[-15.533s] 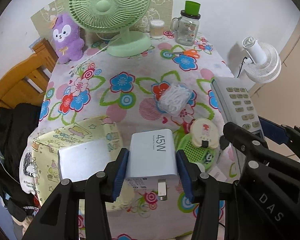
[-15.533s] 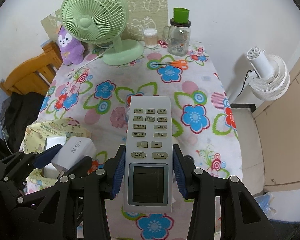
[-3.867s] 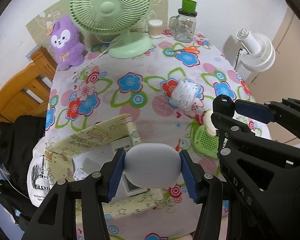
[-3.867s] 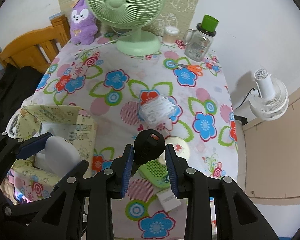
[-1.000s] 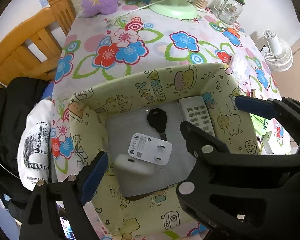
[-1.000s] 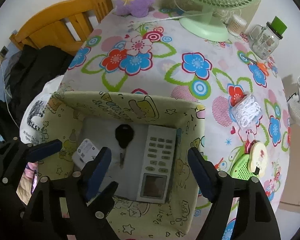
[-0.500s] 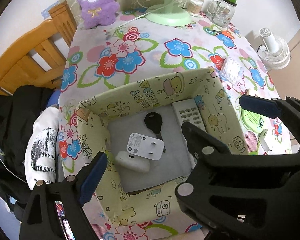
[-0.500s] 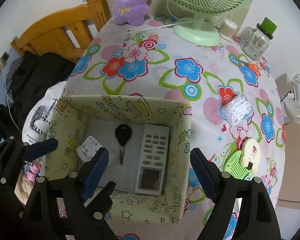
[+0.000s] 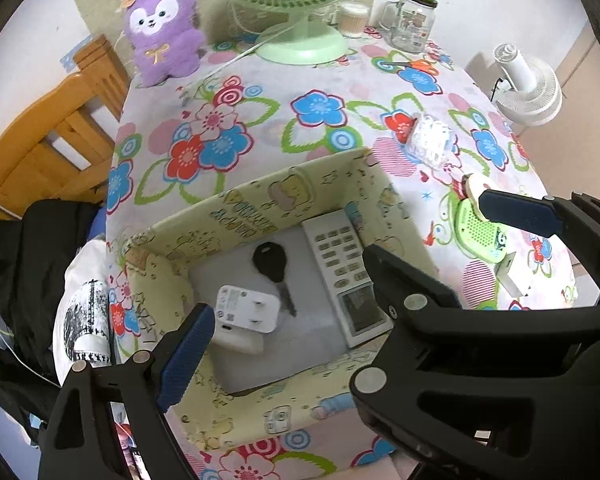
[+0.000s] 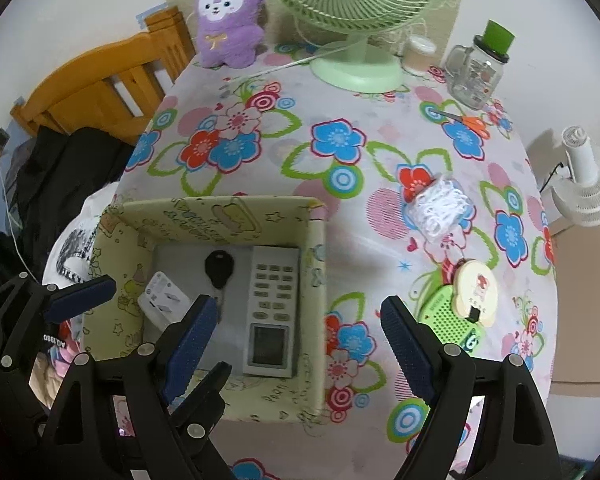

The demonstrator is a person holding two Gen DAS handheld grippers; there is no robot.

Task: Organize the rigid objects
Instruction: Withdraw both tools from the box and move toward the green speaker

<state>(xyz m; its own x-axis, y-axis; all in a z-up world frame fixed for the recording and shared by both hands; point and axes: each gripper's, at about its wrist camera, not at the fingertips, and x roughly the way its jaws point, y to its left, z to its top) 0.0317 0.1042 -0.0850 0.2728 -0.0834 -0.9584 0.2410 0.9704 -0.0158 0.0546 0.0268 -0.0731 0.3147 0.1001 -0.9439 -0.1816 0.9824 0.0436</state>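
Floral vinyl cloth covers the surface (image 10: 284,184), which carries a pale green desk fan (image 10: 352,20), a purple plush rabbit (image 10: 228,12) and a glass jar with a green lid (image 10: 478,72) along the far edge. We hold both grippers above the near end, each with its fingers spread wide and gripping nothing: the left gripper (image 10: 140,300) over the yellow cartoon-print fabric box (image 10: 220,210), the right gripper (image 10: 296,340) over the box's right wall.

Inside the box lie a white remote control (image 10: 272,304), a black car key (image 10: 219,268) and a white wall charger (image 9: 246,308), the charger resting on a second pale block whose nature we cannot tell. On the cloth to the right of the box remain a clear bag of white loops (image 10: 440,204), a round cream compact (image 10: 476,292) lying partly on a green perforated gadget (image 10: 448,316), and a small white block (image 9: 510,276) near the surface's edge.

We judge the stacked pair the main risk: closing on the compact could drag the green gadget with it or knock it toward the edge. The soft box walls may also fold inward if a finger catches the rim during a drop, and a hard release onto the remote could shift the key or charger beneath.
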